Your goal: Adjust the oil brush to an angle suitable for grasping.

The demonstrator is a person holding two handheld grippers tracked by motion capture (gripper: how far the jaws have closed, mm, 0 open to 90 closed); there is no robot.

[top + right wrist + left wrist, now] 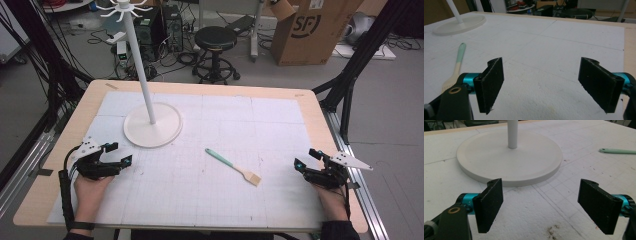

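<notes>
Black jaws, two pairs, both spread wide with nothing between them. Left gripper (121, 153): held low over the white gridded mat (280, 120) at the table's near left, jaws pointing toward the centre; in the left gripper view (544, 205) bare mat lies between the pads, and the round white base of the stand (509, 157) sits just beyond the jaw tips, apart from them. Right gripper (306, 159): held at the table's near right edge, jaws likewise pointing inward; in the right gripper view (541, 85) bare mat shows between the pads. Brush (233, 166): one item, mint-green handle and pale bristled head, lying flat on the mat between the two grippers, nearer the right one, touching neither; handle end toward the stand, head toward the near right. In the right gripper view the brush (456, 67) lies outside the jaw gap, beside the left-hand jaw. White stand: disc base (152, 125) on the mat's far left, thin upright pole (140, 65), hooked arms at the top. Wooden table (320, 125) beneath the mat. Floor beyond: black stool (215, 42), cardboard box (310, 30), cables.
</notes>
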